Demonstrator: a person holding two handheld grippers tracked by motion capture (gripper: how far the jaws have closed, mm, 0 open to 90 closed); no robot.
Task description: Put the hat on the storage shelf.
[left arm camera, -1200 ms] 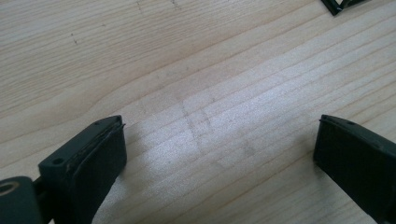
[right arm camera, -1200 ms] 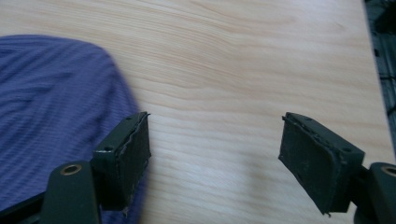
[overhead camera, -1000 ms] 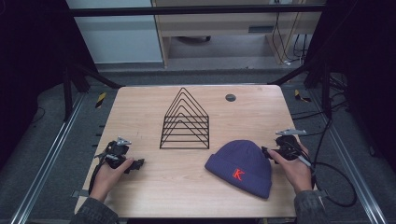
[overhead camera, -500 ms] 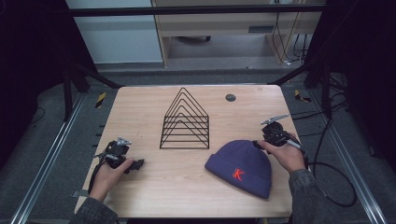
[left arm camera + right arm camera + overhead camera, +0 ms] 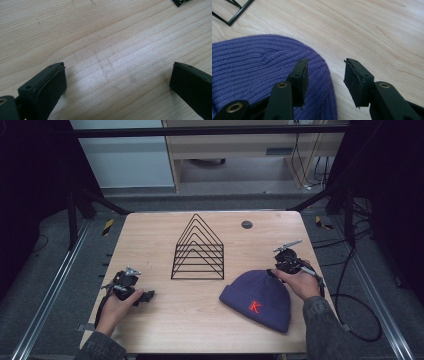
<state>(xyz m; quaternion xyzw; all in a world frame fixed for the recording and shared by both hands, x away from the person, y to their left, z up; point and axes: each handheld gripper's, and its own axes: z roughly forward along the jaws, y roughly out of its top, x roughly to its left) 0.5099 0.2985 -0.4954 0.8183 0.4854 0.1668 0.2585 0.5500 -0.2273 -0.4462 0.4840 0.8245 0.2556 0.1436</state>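
1 wire rack (image 5: 198, 249), holding nothing; 1 purple beanie (image 5: 257, 299); 2 grippers, left gripper (image 5: 117, 82) and right gripper (image 5: 325, 75), jaws apart, right straddling the beanie's edge.

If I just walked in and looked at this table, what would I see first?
Probably the purple knit hat with a red K, lying at the near right of the wooden table. The right hand-held gripper is open at the hat's edge, one jaw over the knit and one over bare wood. Next you'd spot the black wire rack, shaped like nested triangles, standing in the middle.
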